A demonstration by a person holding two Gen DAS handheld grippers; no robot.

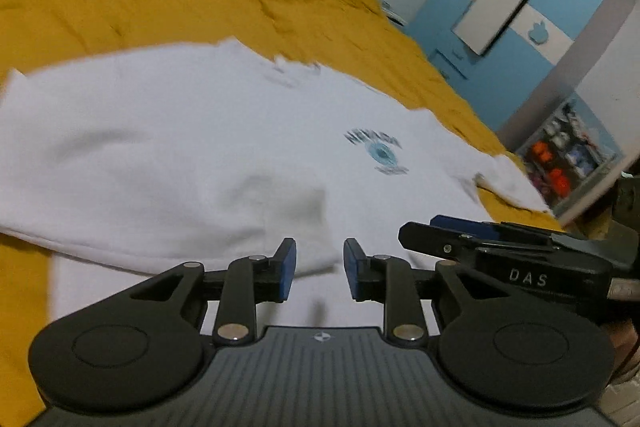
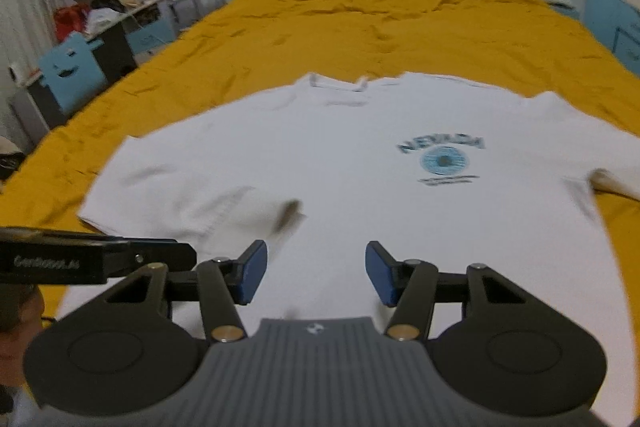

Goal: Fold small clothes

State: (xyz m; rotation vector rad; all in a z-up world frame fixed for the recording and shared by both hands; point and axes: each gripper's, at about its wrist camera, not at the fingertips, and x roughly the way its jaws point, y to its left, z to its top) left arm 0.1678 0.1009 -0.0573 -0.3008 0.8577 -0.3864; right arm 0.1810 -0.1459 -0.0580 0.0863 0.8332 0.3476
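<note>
Two tongs point(image 1: 320, 269) point(image 2: 316, 273) tilt down over a white Nevada T-shirt point(image 2: 340, 163) on the mustard bedspread point(image 2: 400, 23); left narrow, right wide, both empty.

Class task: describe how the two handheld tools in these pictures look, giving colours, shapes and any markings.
Both match: the left tool and right tool have black linkage arms with silver pivot pins, blue pads on the fingers, round black discs and a ribbed grey body. The right tool's side reads "DAS".
</note>
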